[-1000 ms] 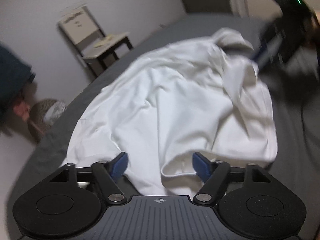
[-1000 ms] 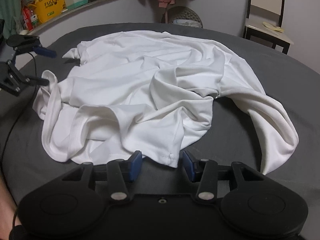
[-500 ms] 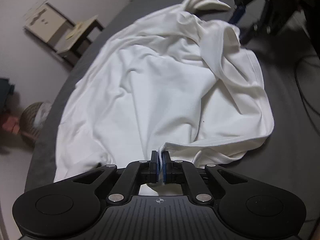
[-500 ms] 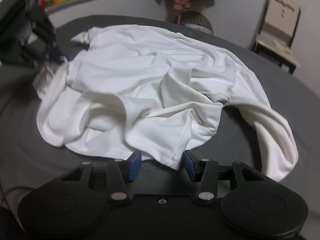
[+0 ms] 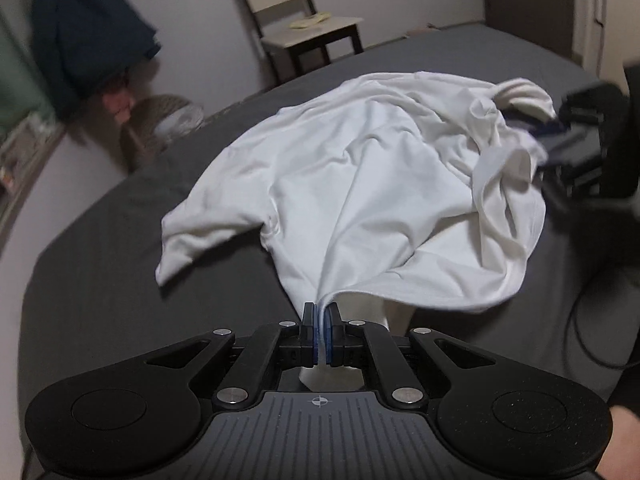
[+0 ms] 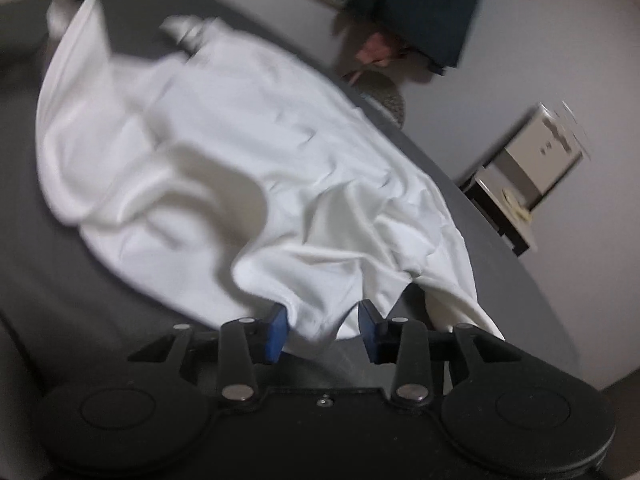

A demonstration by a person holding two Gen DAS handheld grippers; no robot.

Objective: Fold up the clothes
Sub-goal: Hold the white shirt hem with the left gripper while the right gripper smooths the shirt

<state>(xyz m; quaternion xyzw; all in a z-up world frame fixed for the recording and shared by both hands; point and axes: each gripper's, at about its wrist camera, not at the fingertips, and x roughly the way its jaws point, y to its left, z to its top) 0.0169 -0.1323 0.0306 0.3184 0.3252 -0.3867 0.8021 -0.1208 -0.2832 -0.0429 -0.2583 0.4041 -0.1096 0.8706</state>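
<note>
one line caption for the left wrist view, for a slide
Left gripper shut on the hem of a white shirt, lifting it off the dark grey bed; a chair stands by the wall.

I see a plain white shirt (image 5: 360,184) on a dark grey sheet (image 5: 120,280). My grippers are black with blue pads (image 6: 277,330). The chair (image 5: 296,12) is cream and dark brown.

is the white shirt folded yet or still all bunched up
Not folded: the white shirt lies crumpled and creased on the grey bed, one sleeve flopped aside, its edge pinched in the left gripper.
</note>
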